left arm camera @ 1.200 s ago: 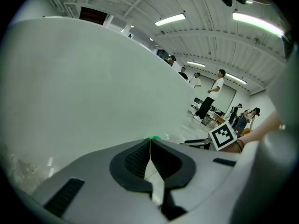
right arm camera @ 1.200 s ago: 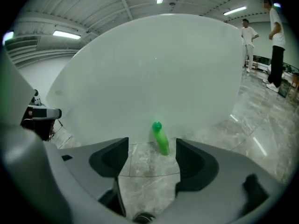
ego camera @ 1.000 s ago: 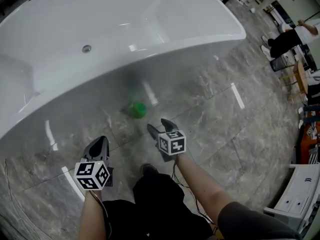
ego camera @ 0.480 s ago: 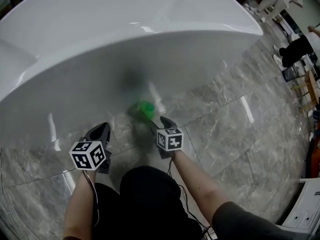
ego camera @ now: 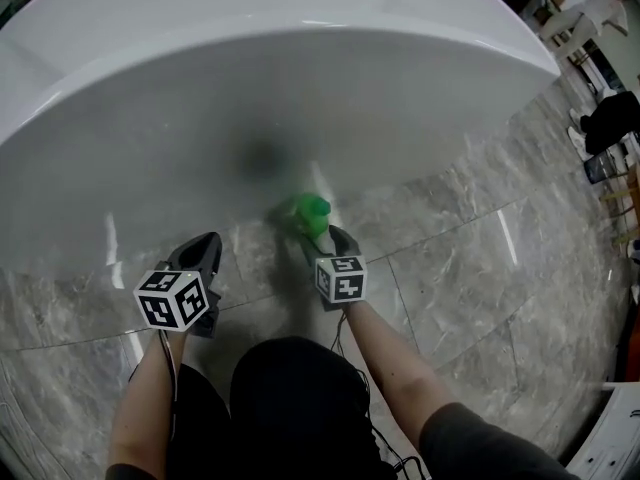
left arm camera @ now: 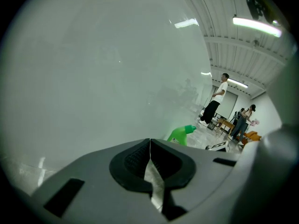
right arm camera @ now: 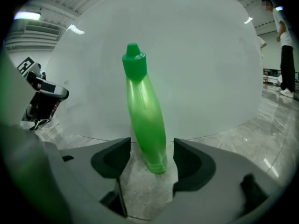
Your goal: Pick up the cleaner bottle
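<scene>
The green cleaner bottle [right arm camera: 145,120] is found upright on the floor [ego camera: 450,258] beside the bathtub [ego camera: 300,98], flanked untouched by the wide jaws of the right tongs [ego camera: 322,240], which have just been drawn slightly closer, while the left tongs [left arm camera: 150,146] are seen closed on nothing, off to its left.

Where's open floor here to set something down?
Widest bare patch: marble floor right of the right gripper, bordered by the bathtub. A narrower strip lies between it and the left gripper. Crowded at the cleaner bottle: the right fingers, just closing, straddle it without contact, beside the bathtub.
</scene>
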Demonstrator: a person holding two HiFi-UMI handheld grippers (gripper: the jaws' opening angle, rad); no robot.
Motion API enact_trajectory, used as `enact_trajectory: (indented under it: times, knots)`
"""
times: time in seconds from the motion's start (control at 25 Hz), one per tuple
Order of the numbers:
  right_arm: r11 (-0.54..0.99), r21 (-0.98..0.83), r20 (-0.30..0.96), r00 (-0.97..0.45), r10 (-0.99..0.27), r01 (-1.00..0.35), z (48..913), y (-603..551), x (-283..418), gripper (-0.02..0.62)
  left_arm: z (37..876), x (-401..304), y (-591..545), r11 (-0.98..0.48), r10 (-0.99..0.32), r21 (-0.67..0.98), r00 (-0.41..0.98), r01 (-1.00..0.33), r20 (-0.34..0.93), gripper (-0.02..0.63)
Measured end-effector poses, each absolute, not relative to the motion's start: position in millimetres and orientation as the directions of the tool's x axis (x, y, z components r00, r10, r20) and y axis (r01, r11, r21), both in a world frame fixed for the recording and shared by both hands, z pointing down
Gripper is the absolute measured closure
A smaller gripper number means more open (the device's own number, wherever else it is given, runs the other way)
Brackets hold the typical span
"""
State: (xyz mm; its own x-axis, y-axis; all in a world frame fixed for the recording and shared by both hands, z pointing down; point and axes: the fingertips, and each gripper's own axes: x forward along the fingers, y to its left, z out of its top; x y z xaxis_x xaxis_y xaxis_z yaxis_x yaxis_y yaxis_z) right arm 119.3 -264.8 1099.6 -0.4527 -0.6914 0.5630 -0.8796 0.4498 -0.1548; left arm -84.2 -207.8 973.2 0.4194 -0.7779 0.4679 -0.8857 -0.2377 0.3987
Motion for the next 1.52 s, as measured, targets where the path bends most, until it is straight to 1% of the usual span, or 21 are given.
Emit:
enact_trajectory:
  times: [0.24, 0.4, 0.56, 0.68, 0.84, 1.04, 1.2, 1.4, 1.52]
  knots:
    - [0.465, -0.144, 0.553, -0.461, -0.694, -0.873, 1134, -284, 109, 0.324, 980, -95, -210, -0.239, -0.795, 0.391, 0.410, -0.889, 0.447, 0.592]
    - [0.471, -0.129, 0.527, -0.463, -0.713, -0.872, 1143, -296, 97, 0.325, 984, -105, -212, -0.250, -0.803, 0.317, 0.379, -0.915, 0.459, 0.592]
    - [0.472, -0.107, 0.495, -0.459, -0.738, -0.875, 1141, -308, 92, 0.327, 981, -102, -217, -0.263, -0.823, 0.281, 0.366, -0.923, 0.435, 0.592]
    - [0.468, -0.084, 0.487, -0.447, -0.751, -0.879, 1142, -315, 90, 0.338, 985, -97, -216, -0.264, -0.822, 0.287, 0.371, -0.921, 0.433, 0.592]
    - [0.459, -0.092, 0.490, -0.441, -0.752, -0.884, 1140, -322, 88, 0.378, 991, -94, -215, -0.265, -0.811, 0.303, 0.381, -0.915, 0.443, 0.592]
    - [0.419, -0.243, 0.491, -0.483, -0.725, -0.875, 1140, -328, 95, 0.387, 993, -96, -215, -0.263, -0.810, 0.298, 0.378, -0.917, 0.448, 0.592]
    - [0.299, -0.462, 0.458, -0.513, -0.726, -0.835, 1138, -329, 106, 0.388, 992, -95, -211, -0.268, -0.809, 0.296, 0.381, -0.917, 0.447, 0.592]
    - [0.188, -0.702, 0.332, -0.550, -0.766, -0.687, 1124, -320, 112, 0.391, 998, -93, -204, -0.282, -0.796, 0.296, 0.395, -0.913, 0.458, 0.592]
    - [0.144, -0.831, 0.241, -0.581, -0.777, -0.537, 1113, -305, 113, 0.391, 1004, -88, -201, -0.279, -0.778, 0.328, 0.412, -0.903, 0.475, 0.592]
